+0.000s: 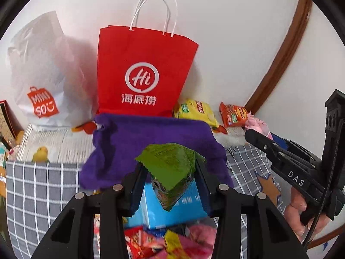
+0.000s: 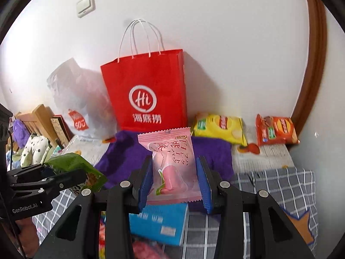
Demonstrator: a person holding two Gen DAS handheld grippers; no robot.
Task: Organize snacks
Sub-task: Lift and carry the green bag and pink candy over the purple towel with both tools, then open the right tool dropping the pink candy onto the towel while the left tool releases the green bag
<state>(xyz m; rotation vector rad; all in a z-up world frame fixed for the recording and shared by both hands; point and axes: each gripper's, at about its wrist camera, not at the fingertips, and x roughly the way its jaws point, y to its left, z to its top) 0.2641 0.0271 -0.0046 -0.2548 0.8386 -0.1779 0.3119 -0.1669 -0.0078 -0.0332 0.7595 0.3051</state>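
Observation:
My left gripper (image 1: 170,172) is shut on a green snack packet (image 1: 170,166) and holds it above a blue box (image 1: 163,209) and a pile of loose snacks (image 1: 172,243). My right gripper (image 2: 174,172) is shut on a pink snack packet (image 2: 172,164) above the same blue box (image 2: 159,224). A purple cloth (image 1: 151,142) lies ahead on the bed. A yellow chip bag (image 2: 220,129) and an orange chip bag (image 2: 276,132) lie by the wall. In the right wrist view the left gripper (image 2: 71,172) shows at the left with the green packet (image 2: 75,164).
A red paper bag (image 1: 144,71) stands upright against the white wall behind the cloth. A white plastic Miniso bag (image 1: 43,82) stands left of it. A grey checked blanket (image 1: 38,194) covers the bed. Toys and boxes (image 2: 36,142) crowd the far left. A brown door frame (image 2: 312,64) is at the right.

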